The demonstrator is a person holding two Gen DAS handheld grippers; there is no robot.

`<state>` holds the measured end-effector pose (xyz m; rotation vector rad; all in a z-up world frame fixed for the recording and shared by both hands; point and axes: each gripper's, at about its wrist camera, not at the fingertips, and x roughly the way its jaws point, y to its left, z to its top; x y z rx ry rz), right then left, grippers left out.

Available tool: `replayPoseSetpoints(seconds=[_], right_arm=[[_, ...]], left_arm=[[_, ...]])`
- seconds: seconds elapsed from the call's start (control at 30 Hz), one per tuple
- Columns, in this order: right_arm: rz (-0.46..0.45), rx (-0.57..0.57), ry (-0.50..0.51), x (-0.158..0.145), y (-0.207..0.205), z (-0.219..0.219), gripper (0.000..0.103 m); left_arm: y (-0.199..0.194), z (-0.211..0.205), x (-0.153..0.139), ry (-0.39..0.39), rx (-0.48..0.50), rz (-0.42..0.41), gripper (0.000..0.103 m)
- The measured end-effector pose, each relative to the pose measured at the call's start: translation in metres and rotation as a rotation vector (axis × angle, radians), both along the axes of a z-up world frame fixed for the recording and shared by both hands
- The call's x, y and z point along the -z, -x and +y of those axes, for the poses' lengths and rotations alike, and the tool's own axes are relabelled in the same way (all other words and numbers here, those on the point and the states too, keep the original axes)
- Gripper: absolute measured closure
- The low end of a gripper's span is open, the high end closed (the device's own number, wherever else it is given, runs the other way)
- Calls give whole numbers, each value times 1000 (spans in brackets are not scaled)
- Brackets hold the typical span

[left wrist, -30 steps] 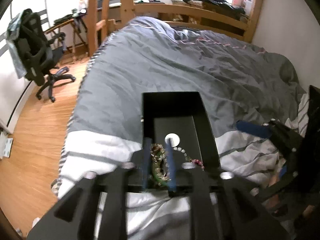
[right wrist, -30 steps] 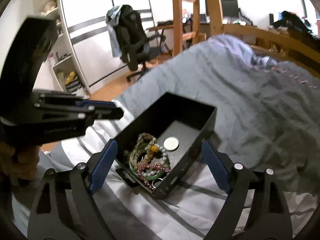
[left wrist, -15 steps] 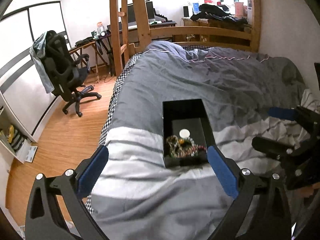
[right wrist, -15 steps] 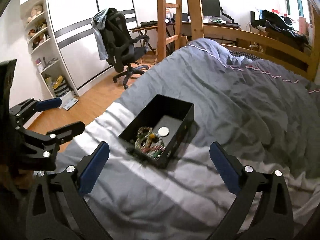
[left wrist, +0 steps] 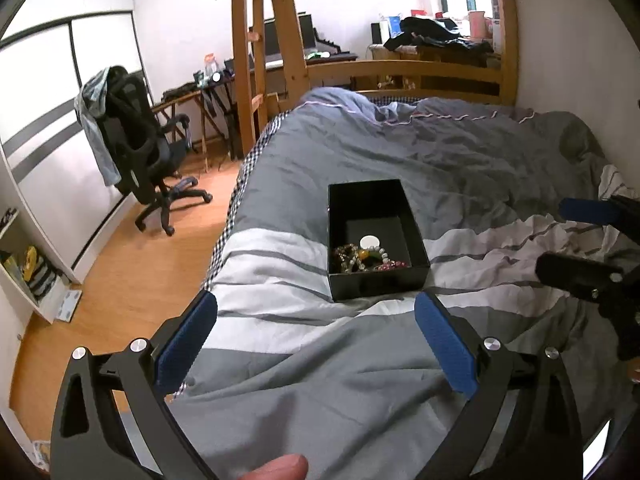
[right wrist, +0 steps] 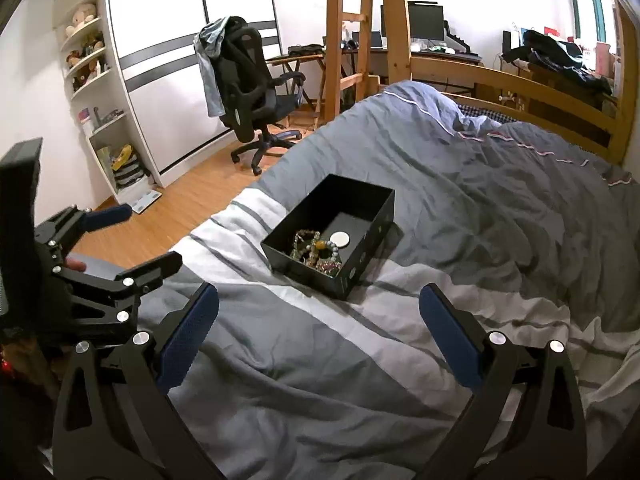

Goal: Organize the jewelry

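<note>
A black open box [left wrist: 376, 282] sits on the striped grey duvet. In its near end lies a heap of bead bracelets and necklaces [left wrist: 368, 259] beside a white disc. My left gripper [left wrist: 316, 304] is open, held back from the box with nothing between its blue pads. In the right wrist view the same box [right wrist: 362, 262] with the jewelry [right wrist: 316, 252] lies ahead of my right gripper [right wrist: 319, 296], also open and holding nothing. Each gripper shows in the other's view: the right gripper [left wrist: 572, 240] at the right edge, the left gripper [right wrist: 148, 236] at the left.
The duvet [left wrist: 420, 152] covers the whole bed inside a wooden frame with a ladder [left wrist: 280, 40]. A black office chair [left wrist: 136, 152] stands on the wood floor to the left. White shelves [right wrist: 100, 120] line the wall. A thumb [left wrist: 280, 466] shows at the bottom.
My left gripper opened off the jewelry, which now lies in the box. Both grippers drew back and upward from the box, and the right one widened slightly.
</note>
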<state>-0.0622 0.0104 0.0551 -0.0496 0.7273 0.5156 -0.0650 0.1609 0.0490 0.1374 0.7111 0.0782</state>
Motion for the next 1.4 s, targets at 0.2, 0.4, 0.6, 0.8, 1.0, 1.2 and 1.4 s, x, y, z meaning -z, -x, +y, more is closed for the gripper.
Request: replayPoseSetpoints(seconds=[0.2,0.4,0.6,0.8,1.0,1.2,1.4], right_arm=[[5,13,-9,6,-4,-3,4],[18,18,-4,14,-8,-4,4],[24,23,-3,15,-9,-5,4],[27,26,-7,15,-9,-6,4],[30,29,-6,15,-9,-7,4],[36,29,-5,17,-10,-8,4],[46,25,0,20,-9,-6,4]], left_arm=[[-8,-9,10,-39,15,21,6],[-8,-12,11,-34,40,11,6],[-10,-9,12,-22,41,23,6],[-10,-9,12,-26,40,21,6],[-10,-9,12,-27,40,22,6],[-9,-9,13,-27,41,25,6],[-9,-9,13,-28,40,26,6]])
